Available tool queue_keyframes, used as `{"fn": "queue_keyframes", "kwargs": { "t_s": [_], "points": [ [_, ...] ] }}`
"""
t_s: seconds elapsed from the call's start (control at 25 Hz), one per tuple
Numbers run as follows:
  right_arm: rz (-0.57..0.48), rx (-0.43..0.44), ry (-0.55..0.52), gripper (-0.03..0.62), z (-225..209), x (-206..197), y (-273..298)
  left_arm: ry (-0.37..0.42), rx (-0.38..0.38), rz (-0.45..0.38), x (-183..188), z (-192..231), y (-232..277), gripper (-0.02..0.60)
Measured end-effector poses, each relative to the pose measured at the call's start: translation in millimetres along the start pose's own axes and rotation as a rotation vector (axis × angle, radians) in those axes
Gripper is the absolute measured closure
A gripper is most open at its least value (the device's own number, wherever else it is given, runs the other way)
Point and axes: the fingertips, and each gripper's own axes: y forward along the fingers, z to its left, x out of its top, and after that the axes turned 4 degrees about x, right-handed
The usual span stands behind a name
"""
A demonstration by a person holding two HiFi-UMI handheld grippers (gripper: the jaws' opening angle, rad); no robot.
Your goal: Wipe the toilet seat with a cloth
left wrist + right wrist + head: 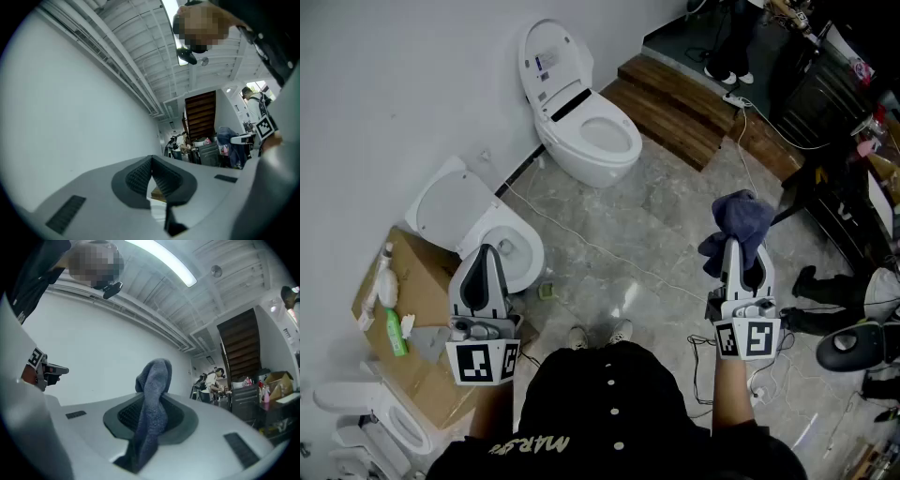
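The right gripper [741,246] is clamped on the blue cloth [739,220], the left gripper [487,251] pinched empty, both well apart from the toilet seat [635,148]; wiping not begun, cloth must be brought down.

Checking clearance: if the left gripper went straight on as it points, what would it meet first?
Likely the nearer white toilet with its lid raised: in the head view the left gripper aims straight at it. Height is unclear, so it may instead pass over it to the white wall.
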Motion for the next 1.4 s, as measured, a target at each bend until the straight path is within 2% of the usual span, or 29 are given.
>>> {"fn": "queue_keyframes", "kwargs": {
  "t_s": [0.2, 0.44, 0.68, 1.0, 1.4],
  "points": [
    [0.006, 0.003, 0.008, 0.522, 0.2, -4.6, 2.5, 0.033, 0.004, -0.004, 1.2, -1.0, 1.9, 0.571],
    [0.001, 0.011, 0.021, 0.522, -2.5, -7.8, 2.4, 0.027, 0.005, 0.006, -1.9, -5.8, 3.3, 0.571],
    [-0.014, 0.007, 0.04, 0.519, -25.1, -10.5, -2.8, 0.025, 0.024, 0.014, -1.8, -22.6, 4.7, 0.571],
    [-0.01, 0.056, 0.089, 0.519, -53.0, -22.5, -2.6, 0.03, 0.053, 0.011, -1.4, -51.9, 6.3, 0.571],
    [0.007, 0.06, 0.068, 0.519, -71.1, -38.2, 25.7, 0.004, 0.046, 0.034, -26.4, -56.6, 49.9, 0.571]
  ]
}}
